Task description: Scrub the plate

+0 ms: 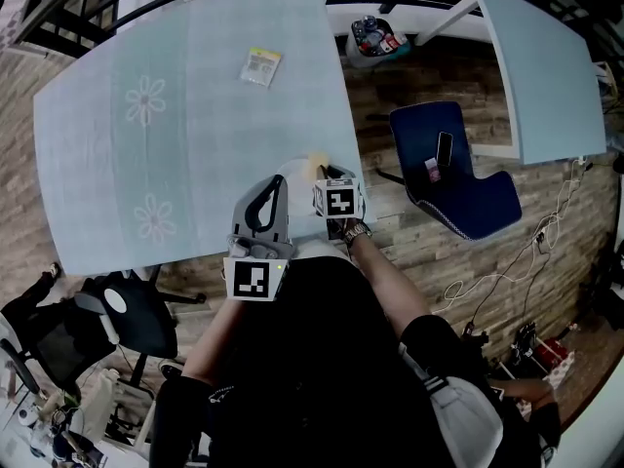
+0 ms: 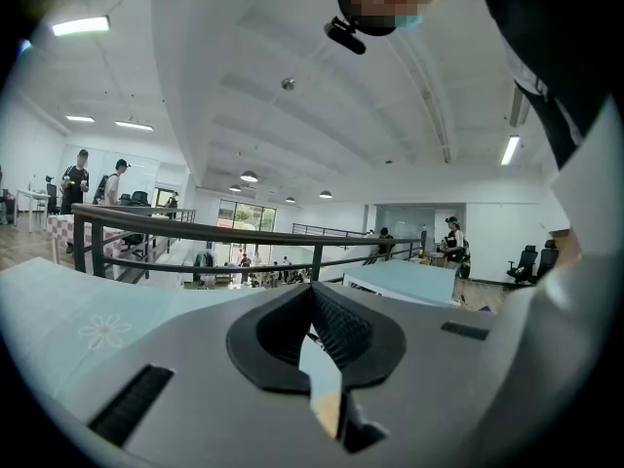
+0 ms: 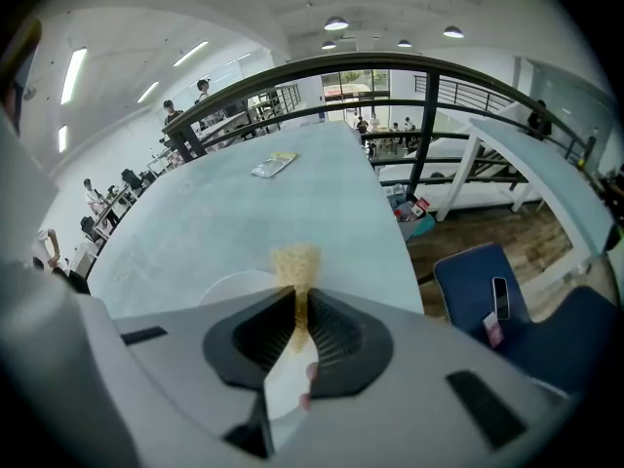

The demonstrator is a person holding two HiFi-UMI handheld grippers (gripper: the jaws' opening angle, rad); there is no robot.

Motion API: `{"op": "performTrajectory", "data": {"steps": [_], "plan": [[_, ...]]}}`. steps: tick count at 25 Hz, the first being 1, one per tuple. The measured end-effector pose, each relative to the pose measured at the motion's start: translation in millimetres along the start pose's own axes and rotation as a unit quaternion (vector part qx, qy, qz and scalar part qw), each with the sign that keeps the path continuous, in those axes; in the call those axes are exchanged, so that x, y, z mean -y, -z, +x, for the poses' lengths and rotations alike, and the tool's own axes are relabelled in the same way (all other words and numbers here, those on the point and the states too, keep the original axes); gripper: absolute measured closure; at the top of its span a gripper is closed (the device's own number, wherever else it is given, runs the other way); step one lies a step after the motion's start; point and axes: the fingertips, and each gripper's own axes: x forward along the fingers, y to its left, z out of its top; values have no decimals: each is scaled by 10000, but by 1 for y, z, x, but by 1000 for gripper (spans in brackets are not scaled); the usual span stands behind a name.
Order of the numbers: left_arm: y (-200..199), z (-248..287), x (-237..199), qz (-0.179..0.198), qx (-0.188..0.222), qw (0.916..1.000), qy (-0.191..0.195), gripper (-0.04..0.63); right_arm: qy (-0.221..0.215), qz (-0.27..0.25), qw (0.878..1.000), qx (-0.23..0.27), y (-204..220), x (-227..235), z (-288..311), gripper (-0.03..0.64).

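Left hand-held gripper (image 2: 314, 300) clamped on plate (image 3: 234, 286) rim. Right hand-held gripper (image 3: 297, 305) clamped on sponge (image 3: 294, 261), which I see at plate's far rim. Plate lies at tabletop's (image 1: 195, 115) near edge.

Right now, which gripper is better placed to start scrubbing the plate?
Right. The right gripper is shut on the sponge, close by the plate. The left gripper seems shut on the plate's rim, so it is better used to steady it.
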Motion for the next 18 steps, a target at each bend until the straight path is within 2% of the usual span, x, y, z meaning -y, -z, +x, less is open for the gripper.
{"op": "performTrajectory", "data": {"steps": [18], "plan": [[-4,-12,5,40,141,9999,10,581,401,-154,9990,152,2,24,-26,572]]}}
